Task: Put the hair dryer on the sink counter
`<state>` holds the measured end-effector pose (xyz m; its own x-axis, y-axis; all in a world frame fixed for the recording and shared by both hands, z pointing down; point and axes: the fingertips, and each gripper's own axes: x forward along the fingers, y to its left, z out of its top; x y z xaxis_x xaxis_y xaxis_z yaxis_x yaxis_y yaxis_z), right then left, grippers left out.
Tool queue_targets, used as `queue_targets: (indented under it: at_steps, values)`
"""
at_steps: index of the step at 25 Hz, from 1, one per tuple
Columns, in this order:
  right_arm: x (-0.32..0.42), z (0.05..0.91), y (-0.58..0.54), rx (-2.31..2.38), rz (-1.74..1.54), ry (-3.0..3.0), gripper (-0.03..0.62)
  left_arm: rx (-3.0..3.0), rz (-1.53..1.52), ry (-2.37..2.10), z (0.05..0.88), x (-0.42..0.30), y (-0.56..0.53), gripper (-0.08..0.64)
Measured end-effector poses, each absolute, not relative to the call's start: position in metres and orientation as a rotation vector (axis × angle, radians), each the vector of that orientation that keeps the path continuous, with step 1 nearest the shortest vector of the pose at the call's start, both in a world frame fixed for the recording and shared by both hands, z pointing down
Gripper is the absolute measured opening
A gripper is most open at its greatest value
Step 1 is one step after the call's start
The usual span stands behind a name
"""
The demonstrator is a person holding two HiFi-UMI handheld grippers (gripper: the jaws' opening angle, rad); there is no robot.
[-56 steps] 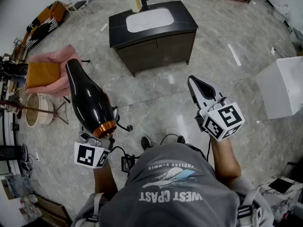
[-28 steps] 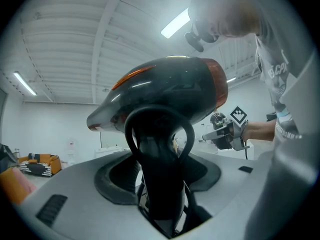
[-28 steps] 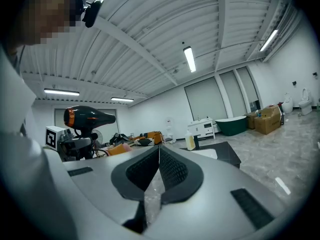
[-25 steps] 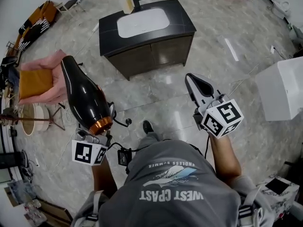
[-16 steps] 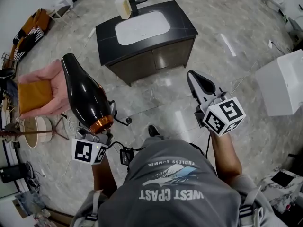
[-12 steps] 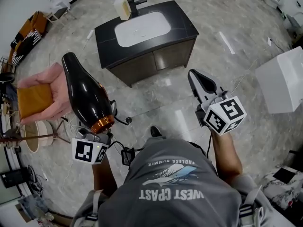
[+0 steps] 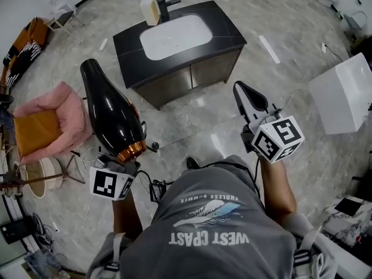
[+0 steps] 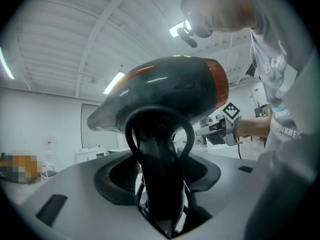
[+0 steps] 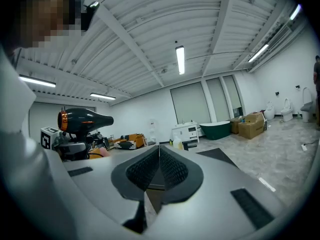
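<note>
Around: soap bottle (image 7: 149, 9) on bench (image 7: 228, 29); pink chair (image 7: 55, 116) left, white box (image 7: 343, 100) right.
Dryer (image 7: 111, 114): above floor, well short of bench, handle pinched by left hand-held gripper (image 8: 160, 156).
Right hand-held gripper (image 9: 159, 160): pressed together, holding nothing.

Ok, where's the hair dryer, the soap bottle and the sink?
hair dryer (image 7: 110, 112): head view, middle of its black body.
soap bottle (image 7: 149, 10): head view, the bottle's body.
sink (image 7: 174, 32): head view, bare white basin.

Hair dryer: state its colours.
The hair dryer is glossy black with a copper-orange rear band, clearest in the head view.
</note>
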<state>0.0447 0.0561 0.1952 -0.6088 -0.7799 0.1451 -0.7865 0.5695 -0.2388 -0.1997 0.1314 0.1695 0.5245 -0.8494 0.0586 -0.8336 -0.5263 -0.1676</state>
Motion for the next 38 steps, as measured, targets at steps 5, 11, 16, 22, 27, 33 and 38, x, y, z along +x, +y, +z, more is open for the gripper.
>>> queue_targets:
  at_steps: [5,11,16,22,27,33,38]
  values:
    - [0.032,0.198,0.050,1.354,0.430,-2.744,0.028,-2.617,-0.228,1.456,0.175,-0.207,0.127,0.253]
    - [0.018,0.197,0.024,1.306,0.424,-2.775,0.028,-2.622,-0.270,1.547,0.182,-0.216,0.117,0.253]
    - [0.007,0.202,-0.008,1.214,0.439,-2.811,0.028,-2.583,-0.302,1.619,0.186,-0.217,0.095,0.253]
    - [0.010,0.207,-0.059,1.151,0.457,-2.821,0.028,-2.529,-0.306,1.638,0.190,-0.213,0.052,0.253]
    - [0.010,0.211,-0.089,1.121,0.464,-2.826,0.028,-2.517,-0.317,1.675,0.197,-0.212,0.025,0.252]
    - [-0.002,0.220,-0.114,1.077,0.493,-2.819,0.028,-2.498,-0.344,1.683,0.201,-0.217,-0.002,0.250]
    - [-0.007,0.226,-0.132,1.063,0.515,-2.809,0.028,-2.515,-0.437,1.724,0.214,-0.222,-0.026,0.250]
